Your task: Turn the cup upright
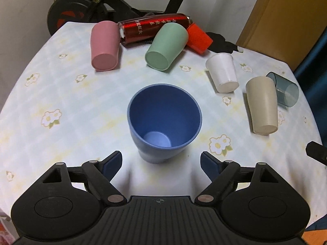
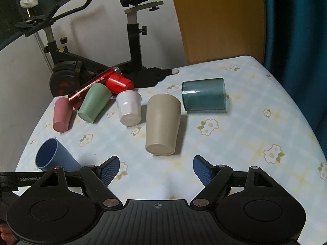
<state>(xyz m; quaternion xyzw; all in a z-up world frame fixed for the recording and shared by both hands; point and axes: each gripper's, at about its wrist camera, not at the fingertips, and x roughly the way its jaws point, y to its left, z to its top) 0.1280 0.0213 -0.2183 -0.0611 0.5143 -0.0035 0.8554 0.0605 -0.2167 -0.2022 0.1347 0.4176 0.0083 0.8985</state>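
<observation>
Blue cup (image 1: pixel 164 122) stands upright on the flowered tablecloth (image 1: pixel 61 94), just ahead of the left gripper (image 1: pixel 161 163), whose jaws are wide apart and hold nothing. Right gripper (image 2: pixel 156 168) is also wide open and empty; a beige cup (image 2: pixel 162 124) lies on its side just in front of it, a teal glass (image 2: pixel 204 98) farther ahead.

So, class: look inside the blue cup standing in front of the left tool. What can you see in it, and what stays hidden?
The blue cup stands upright and empty: its inner wall and pale bottom show, with nothing in it. Its near outer side and the tablecloth beneath it are covered.
</observation>
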